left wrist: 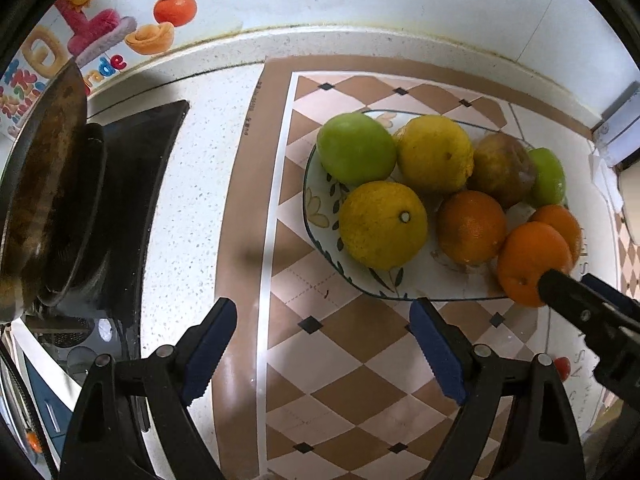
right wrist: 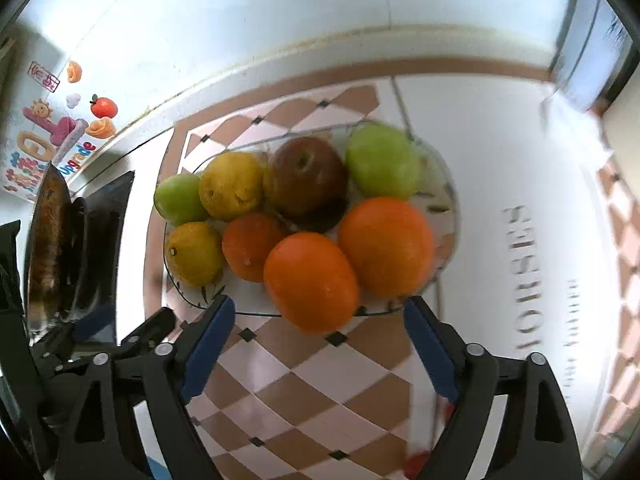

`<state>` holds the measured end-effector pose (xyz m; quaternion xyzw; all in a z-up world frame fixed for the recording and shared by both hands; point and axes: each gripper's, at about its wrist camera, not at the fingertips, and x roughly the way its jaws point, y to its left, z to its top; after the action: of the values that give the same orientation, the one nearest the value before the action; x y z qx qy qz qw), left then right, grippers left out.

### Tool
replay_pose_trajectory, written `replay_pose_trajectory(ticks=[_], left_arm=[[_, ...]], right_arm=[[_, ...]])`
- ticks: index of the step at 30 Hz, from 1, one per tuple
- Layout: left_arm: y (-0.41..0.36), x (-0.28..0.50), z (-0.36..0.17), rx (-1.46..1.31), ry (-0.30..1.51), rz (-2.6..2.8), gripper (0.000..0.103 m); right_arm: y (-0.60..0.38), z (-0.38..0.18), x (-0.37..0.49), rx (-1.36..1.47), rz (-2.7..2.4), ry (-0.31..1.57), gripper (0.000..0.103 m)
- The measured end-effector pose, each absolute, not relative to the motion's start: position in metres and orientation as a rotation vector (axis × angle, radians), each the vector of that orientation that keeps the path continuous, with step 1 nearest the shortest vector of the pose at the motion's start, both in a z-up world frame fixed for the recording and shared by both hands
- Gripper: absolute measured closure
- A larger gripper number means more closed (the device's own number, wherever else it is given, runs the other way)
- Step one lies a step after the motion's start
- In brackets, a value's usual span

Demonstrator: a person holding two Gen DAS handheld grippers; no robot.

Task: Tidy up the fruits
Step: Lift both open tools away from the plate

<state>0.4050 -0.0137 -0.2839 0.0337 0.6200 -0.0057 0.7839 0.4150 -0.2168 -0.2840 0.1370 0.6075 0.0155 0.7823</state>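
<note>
A white plate (left wrist: 320, 216) with a leaf pattern holds several fruits: two green apples (left wrist: 356, 148), two yellow lemons (left wrist: 382, 224), a brownish-red apple (left wrist: 502, 168) and three oranges (left wrist: 534, 264). My left gripper (left wrist: 322, 312) is open and empty, above the checkered mat just short of the plate's near rim. My right gripper (right wrist: 318, 308) is open and empty, its fingers on either side of the nearest orange (right wrist: 312, 280) at the plate's (right wrist: 256, 300) near edge. The right gripper's fingers (left wrist: 576, 300) also show in the left wrist view, beside that orange.
The plate sits on a brown-and-pink checkered mat (left wrist: 340, 380) on a speckled white counter (left wrist: 192, 208). A black stove with a dark wok (left wrist: 52, 200) stands at the left. A tiled wall with stickers (left wrist: 120, 28) runs behind.
</note>
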Motion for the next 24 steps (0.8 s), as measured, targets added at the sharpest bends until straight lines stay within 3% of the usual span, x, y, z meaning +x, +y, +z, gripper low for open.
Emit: replay_pose_trajectory(ticks=[6, 24], left_arm=[[-0.009, 0.385, -0.249, 0.051, 1.267, -0.058, 0.015], [-0.011, 0.283, -0.130, 0.050, 1.038, -0.138, 0.015]], right_arm=[[-0.211, -0.236, 0.380, 0.152, -0.065, 1.224, 0.005], [-0.221, -0.103, 0.254, 0.142, -0.073, 1.015, 0.005]])
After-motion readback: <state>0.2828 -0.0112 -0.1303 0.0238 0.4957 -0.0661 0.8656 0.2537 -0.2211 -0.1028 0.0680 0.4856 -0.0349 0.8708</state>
